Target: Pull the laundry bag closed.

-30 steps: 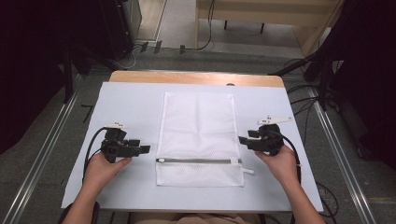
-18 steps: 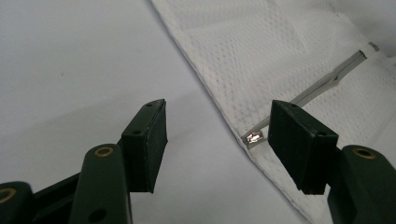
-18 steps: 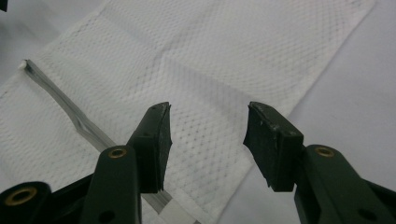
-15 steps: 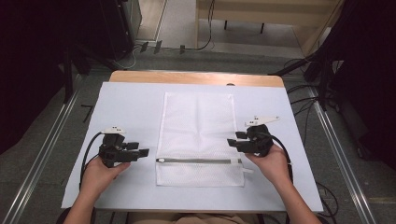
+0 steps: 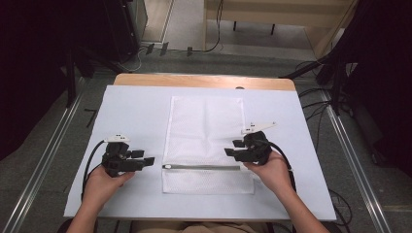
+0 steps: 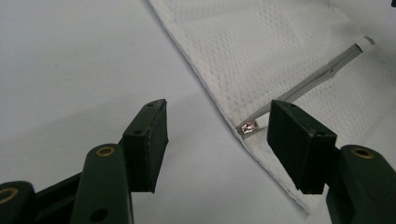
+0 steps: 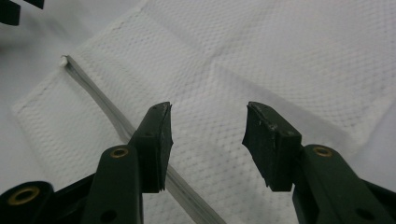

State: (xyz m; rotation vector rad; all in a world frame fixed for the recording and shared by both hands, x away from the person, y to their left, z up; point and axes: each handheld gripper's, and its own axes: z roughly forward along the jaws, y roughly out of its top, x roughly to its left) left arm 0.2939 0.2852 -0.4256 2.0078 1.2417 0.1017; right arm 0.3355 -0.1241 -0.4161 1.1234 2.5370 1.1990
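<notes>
A white mesh bag (image 5: 206,126) lies flat in the middle of the white table cover (image 5: 136,111), with a grey zipper (image 5: 201,167) across its near end. My left gripper (image 5: 145,156) sits just left of the bag, open, pointing at the zipper's metal slider (image 6: 247,127), which lies on the bag (image 6: 261,46) beyond the open jaws of the left gripper (image 6: 218,126). My right gripper (image 5: 231,147) hovers over the bag's right part above the zipper's right end. Its jaws have just been closing a little, and the right gripper (image 7: 208,135) stands open over the mesh (image 7: 280,56) and zipper (image 7: 98,100), holding nothing.
The table's wooden far edge (image 5: 204,80) shows beyond the cover. Metal rails (image 5: 43,155) run along both sides on the floor, and cables (image 5: 316,97) lie to the far right. White cover lies bare on either side of the bag.
My right gripper has moved left, from beside the bag's right edge to over the bag near the zipper's end. The left gripper has stayed where it was.
</notes>
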